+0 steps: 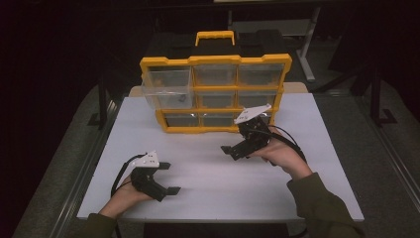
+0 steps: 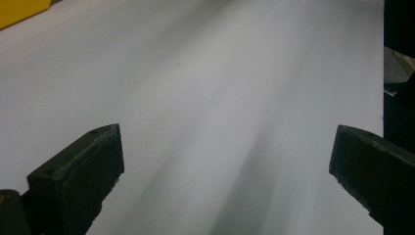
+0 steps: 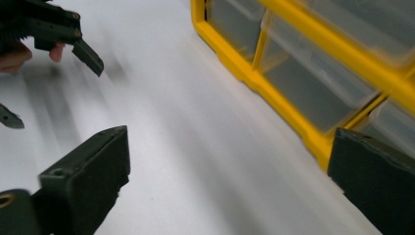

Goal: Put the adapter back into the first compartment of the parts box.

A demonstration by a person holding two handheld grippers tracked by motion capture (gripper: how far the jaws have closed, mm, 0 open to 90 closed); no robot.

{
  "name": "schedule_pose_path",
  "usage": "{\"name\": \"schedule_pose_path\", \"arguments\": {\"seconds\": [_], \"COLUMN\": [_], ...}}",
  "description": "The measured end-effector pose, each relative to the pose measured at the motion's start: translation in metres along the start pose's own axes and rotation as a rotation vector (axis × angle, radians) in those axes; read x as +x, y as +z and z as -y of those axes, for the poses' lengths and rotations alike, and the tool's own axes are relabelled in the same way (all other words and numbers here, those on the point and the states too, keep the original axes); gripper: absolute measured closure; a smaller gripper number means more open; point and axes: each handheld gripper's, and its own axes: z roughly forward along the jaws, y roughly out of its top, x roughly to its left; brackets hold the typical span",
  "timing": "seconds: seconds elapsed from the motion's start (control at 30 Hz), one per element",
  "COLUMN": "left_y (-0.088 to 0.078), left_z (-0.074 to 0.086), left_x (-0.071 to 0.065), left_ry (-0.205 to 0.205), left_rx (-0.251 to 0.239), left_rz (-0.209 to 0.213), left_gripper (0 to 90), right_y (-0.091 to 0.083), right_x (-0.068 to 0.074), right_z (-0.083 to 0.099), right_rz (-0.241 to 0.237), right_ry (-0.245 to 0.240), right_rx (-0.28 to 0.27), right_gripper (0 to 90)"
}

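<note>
Here a yellow organizer (image 1: 216, 94) with clear drawers stands upright at the far middle of the white surface (image 1: 208, 168), its handle (image 1: 215, 37) on top. Its top-left drawer (image 1: 167, 88) is pulled out toward the person, well past the frame, while the other drawers sit flush. The left gripper (image 1: 167, 178) hovers low over the near left part of the surface, its jaws wide apart and holding nothing. The right gripper (image 1: 229, 150) is held just in front of the organizer's lower right corner, tilted toward the left, jaws likewise spread and empty; the right gripper view shows the organizer's bottom row of drawers (image 3: 313, 78) close by.
</note>
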Motion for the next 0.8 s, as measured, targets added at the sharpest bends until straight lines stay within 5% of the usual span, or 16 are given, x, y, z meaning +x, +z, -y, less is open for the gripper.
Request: {"name": "schedule_pose_path", "arguments": {"seconds": [0.47,0.8], "left_y": [0.000,0.000], "left_z": [0.000,0.001], "left_x": [-0.001,-0.001], "left_ry": [0.004,0.007], "left_rx": [-0.001,0.000], "left_rz": [0.002,0.004], "left_gripper": [0.0,0.0], "right_y": [0.008,0.005], "right_x": [0.002,0.003], "right_z": [0.064,0.093], "right_rz": [0.028,0.046], "right_ry": [0.058,0.069], "right_rx": [-0.008,-0.023], "right_gripper": [0.0,0.0]}}
